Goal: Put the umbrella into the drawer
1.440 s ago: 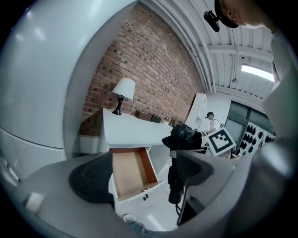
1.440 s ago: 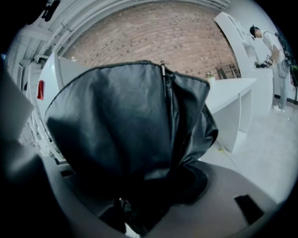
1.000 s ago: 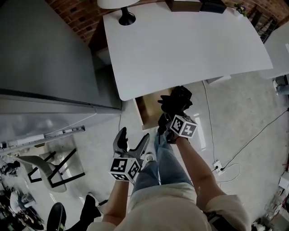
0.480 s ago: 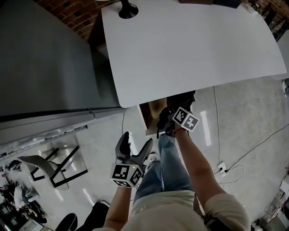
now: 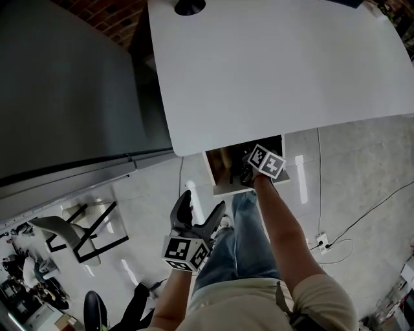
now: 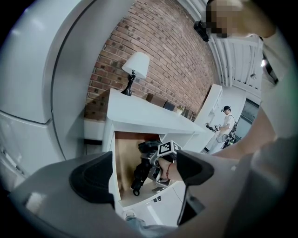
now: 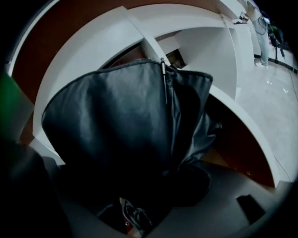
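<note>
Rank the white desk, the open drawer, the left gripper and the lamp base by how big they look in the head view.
1. white desk
2. open drawer and left gripper: alike, and the gripper is nearer the camera, so unranked
3. lamp base, cut by the frame edge

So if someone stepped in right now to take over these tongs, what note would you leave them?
Right tongs: shut on the folded black umbrella, holding it inside the open drawer under the white desk.
Left tongs: open, empty, held clear of the drawer.
Done: drawer open, umbrella inside it.
Left: lay it down, let go, pull the right tongs out.
</note>
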The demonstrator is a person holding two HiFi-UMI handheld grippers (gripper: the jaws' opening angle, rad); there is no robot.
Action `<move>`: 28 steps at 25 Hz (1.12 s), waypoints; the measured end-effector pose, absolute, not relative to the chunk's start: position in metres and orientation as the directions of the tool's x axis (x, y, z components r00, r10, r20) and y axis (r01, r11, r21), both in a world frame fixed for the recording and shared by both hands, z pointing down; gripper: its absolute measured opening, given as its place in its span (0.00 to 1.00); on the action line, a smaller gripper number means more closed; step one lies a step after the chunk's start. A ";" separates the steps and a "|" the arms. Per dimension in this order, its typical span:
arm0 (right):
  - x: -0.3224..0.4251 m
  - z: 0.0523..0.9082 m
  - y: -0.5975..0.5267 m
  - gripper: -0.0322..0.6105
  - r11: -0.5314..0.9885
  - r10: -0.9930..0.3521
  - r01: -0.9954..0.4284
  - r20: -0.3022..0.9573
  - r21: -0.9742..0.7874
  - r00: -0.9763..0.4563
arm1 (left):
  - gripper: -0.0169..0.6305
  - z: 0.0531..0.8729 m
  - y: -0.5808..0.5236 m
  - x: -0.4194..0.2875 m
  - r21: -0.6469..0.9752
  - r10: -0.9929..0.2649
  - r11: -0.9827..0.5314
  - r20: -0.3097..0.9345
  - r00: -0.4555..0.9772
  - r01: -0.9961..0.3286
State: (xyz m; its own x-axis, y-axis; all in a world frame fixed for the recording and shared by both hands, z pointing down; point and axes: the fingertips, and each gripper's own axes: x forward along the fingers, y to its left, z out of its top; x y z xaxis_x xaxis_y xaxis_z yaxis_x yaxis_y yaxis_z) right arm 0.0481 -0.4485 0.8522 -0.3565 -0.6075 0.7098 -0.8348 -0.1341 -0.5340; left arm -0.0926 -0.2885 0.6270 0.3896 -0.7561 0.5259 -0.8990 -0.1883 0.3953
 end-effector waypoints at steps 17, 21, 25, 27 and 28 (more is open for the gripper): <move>0.045 0.862 -0.446 0.58 -0.122 -0.554 -0.866 0.757 -0.485 -0.346 | 0.67 0.617 -0.278 -0.102 0.404 -0.780 -0.186 0.494 0.384 -0.896; 0.049 0.832 -0.433 0.58 -0.103 -0.586 -0.862 0.731 -0.497 -0.351 | 0.67 0.600 -0.268 -0.104 0.400 -0.791 -0.210 0.467 0.395 -0.892; 0.048 0.787 -0.418 0.55 -0.060 -0.637 -0.852 0.677 -0.520 -0.368 | 0.67 0.588 -0.250 -0.106 0.386 -0.792 -0.232 0.458 0.404 -0.893; 0.048 0.762 -0.409 0.51 -0.026 -0.658 -0.856 0.653 -0.517 -0.375 | 0.67 0.581 -0.241 -0.108 0.390 -0.792 -0.236 0.453 0.408 -0.890; 0.048 0.749 -0.404 0.48 -0.012 -0.668 -0.857 0.642 -0.515 -0.376 | 0.67 0.577 -0.237 -0.109 0.392 -0.794 -0.238 0.449 0.410 -0.889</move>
